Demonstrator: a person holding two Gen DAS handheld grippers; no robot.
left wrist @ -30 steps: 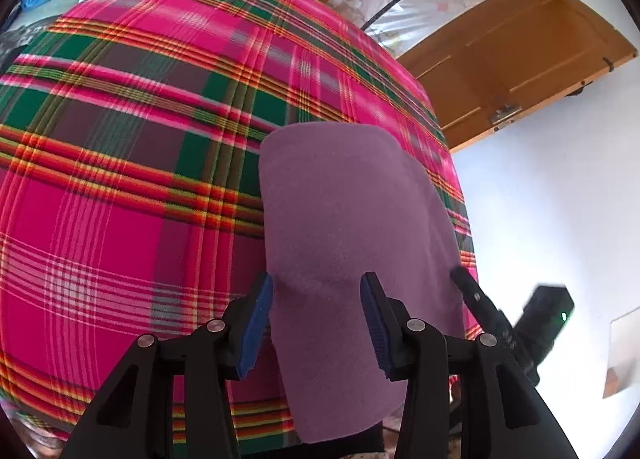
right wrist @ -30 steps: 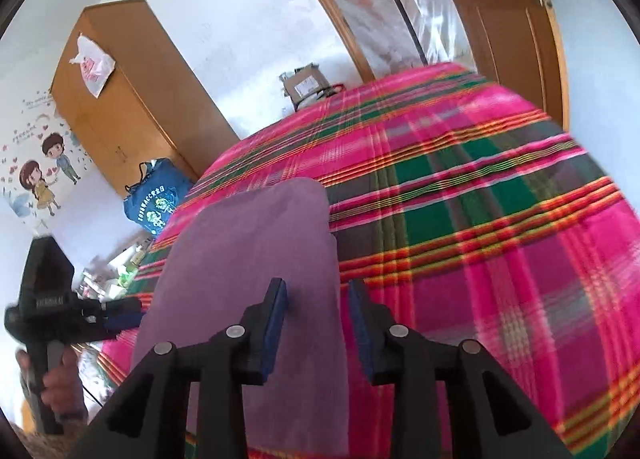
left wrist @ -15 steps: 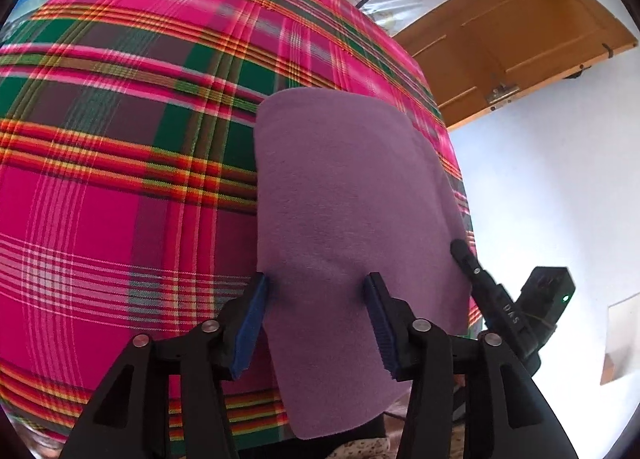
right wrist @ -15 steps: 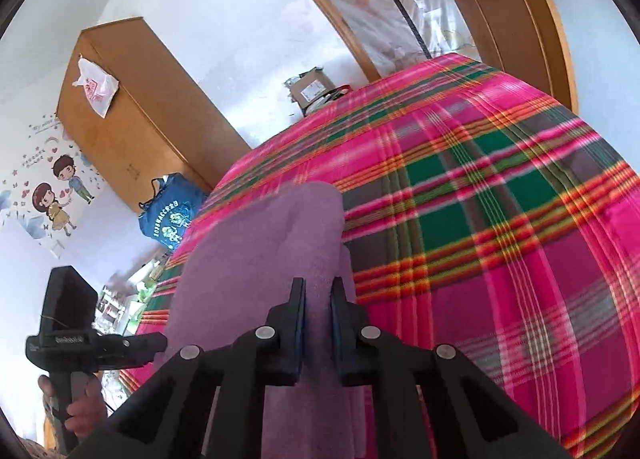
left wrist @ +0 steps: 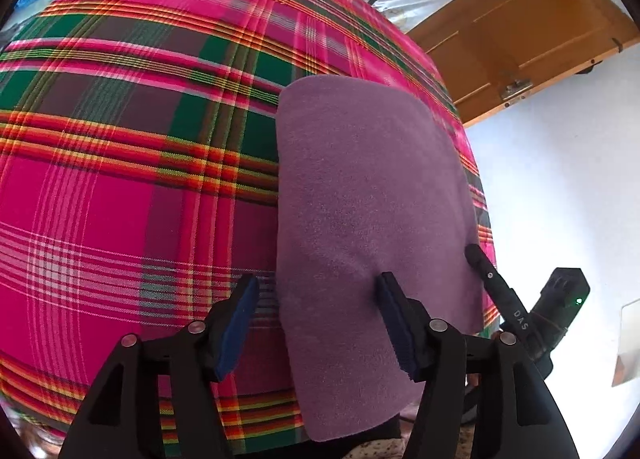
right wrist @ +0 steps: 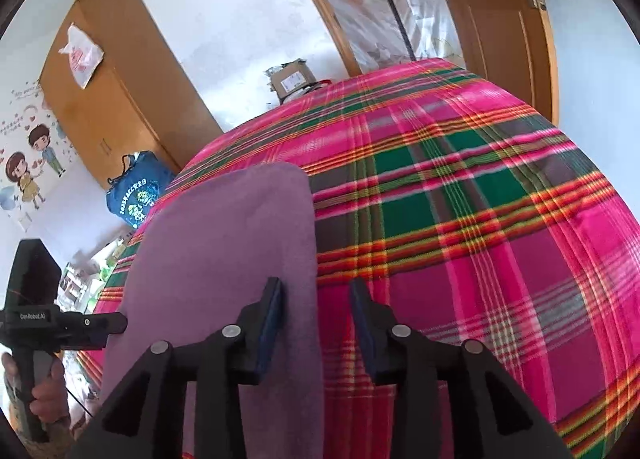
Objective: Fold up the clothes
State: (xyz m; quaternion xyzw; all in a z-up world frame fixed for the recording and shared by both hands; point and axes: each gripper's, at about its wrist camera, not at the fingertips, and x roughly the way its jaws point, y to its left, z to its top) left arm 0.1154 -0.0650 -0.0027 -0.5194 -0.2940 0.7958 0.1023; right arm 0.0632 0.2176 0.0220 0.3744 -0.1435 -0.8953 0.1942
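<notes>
text: "DAS" on right tongs (left wrist: 520, 319) | "GenRobot.AI" on left tongs (right wrist: 34, 316)

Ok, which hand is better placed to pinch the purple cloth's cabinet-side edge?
Left. The left gripper's fingers straddle that purple cloth edge; the right gripper's straddle the opposite edge. Both just opened, unclamped.

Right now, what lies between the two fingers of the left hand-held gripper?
In the left wrist view, the left edge of the purple cloth and a strip of plaid blanket lie between them; neither pad presses on anything.
</notes>
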